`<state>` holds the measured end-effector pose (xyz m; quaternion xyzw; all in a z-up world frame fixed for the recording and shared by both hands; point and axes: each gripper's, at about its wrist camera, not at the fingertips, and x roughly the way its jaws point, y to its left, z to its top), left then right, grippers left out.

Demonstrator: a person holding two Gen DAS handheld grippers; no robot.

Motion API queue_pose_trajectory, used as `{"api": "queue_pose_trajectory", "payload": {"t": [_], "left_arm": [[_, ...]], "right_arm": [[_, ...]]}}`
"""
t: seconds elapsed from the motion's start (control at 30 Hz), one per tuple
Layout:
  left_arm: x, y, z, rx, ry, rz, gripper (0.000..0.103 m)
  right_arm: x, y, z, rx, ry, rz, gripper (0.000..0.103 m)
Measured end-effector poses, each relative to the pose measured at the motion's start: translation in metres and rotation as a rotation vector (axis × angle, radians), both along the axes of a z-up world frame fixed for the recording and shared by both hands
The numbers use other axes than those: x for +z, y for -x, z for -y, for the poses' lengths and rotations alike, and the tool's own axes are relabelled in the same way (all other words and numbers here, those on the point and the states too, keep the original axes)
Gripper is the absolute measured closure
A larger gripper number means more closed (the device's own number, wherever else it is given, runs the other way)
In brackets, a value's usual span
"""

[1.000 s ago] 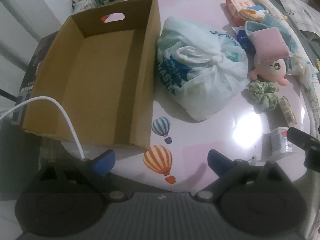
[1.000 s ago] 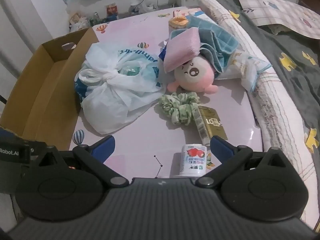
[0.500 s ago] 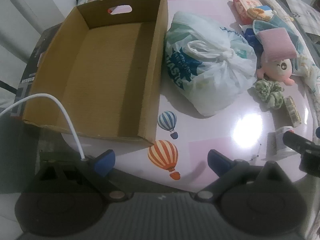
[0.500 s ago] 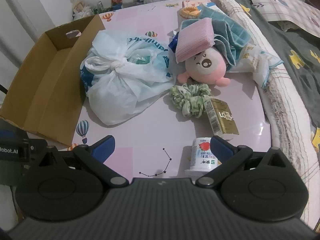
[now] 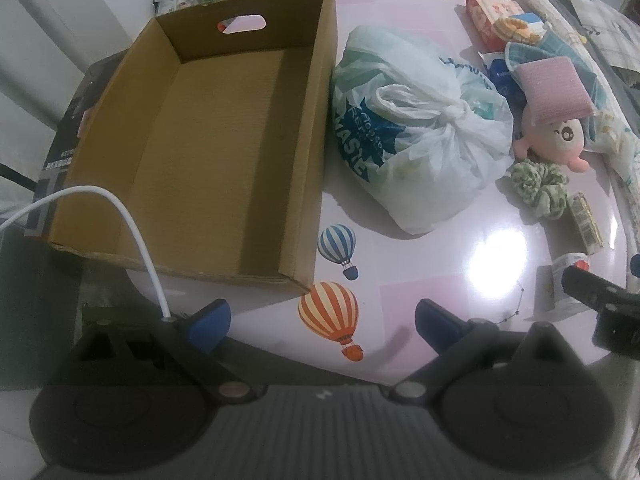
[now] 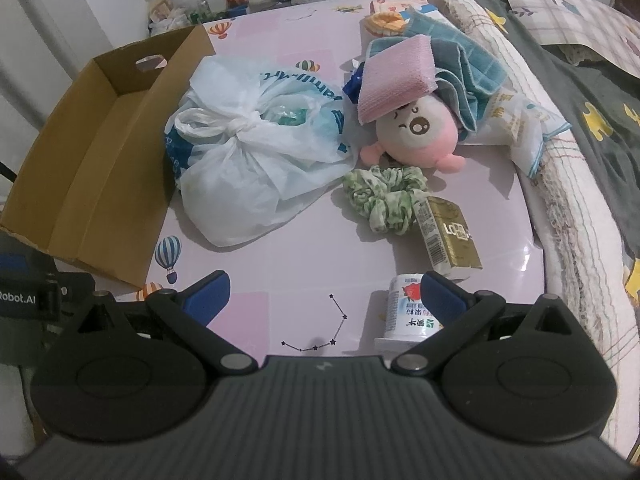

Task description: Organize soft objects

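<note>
Left wrist view, from the left edge across: an open cardboard box with nothing visible inside sits on the pink table, a white cable arching in front of it. Just beside the box's right wall lies a knotted white plastic bag. Farther right, a pink plush toy lies with a pink sponge resting on its head, and a green scrunchie sits just in front of it. The left gripper hovers over the table's near edge with its jaws spread wide and nothing between them.

Right wrist view, same order — box, bag, then the scrunchie touching a gold drink carton on its right. The plush lies behind the scrunchie, under the sponge and against a blue towel. A small white yogurt cup stands near the front, partly hidden by the right fingertip. The right gripper is wide open too, holding nothing — low over the table, well short of the soft things
</note>
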<state>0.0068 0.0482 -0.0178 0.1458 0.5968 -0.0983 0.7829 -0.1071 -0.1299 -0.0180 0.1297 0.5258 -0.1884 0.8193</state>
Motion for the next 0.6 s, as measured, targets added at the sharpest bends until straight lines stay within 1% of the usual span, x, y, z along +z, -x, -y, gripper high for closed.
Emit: {"api": "queue_pose_trajectory", "payload": {"t": [0.6], "left_arm": [[0.0079,0.0024,0.0035,-0.005,0.001,0.016,0.004]], "right_arm": [[0.0036,0.0017,0.0025,0.009,0.002,0.006,0.001]]}}
